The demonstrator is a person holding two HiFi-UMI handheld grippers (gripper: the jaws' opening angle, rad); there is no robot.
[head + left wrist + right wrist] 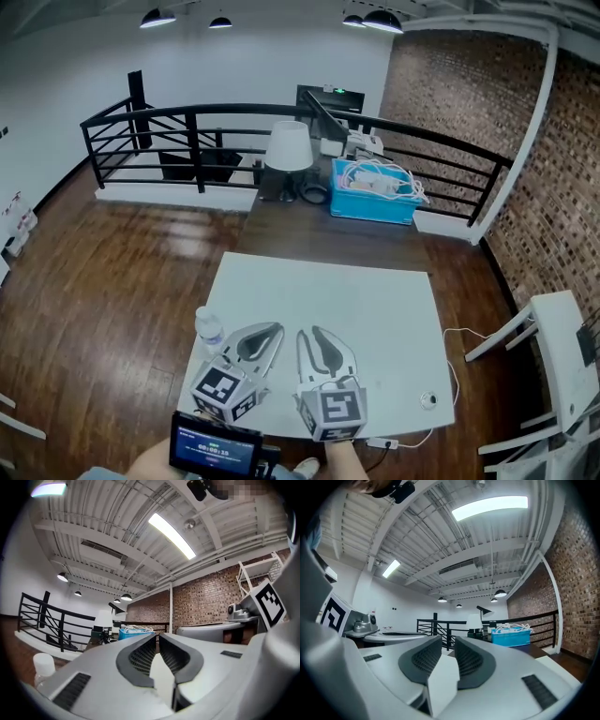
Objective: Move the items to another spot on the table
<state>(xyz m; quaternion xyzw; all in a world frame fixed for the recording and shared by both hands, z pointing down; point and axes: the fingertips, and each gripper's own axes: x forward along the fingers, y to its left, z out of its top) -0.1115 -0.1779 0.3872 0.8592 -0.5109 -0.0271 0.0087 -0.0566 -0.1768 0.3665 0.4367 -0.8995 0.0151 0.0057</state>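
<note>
The bottle [209,330] stands upright at the left edge of the white table [375,300], just beside my left tongs [277,328]. I judge it is the first thing to move, since it sits within easy reach there. A small round thing [428,400] lies well apart near the right front corner, and I cannot tell what it is. I hold both tongs low over the near edge, side by side. They are tipped up, so each looks at the ceiling and the far railing, not at the table. The left tongs are closed together on nothing. My right tongs [307,332] stand a narrow slit apart and are empty too. I read this as a ready pose: neither has reached for anything yet, and the left needs to open and swing leftward to take the bottle.
</note>
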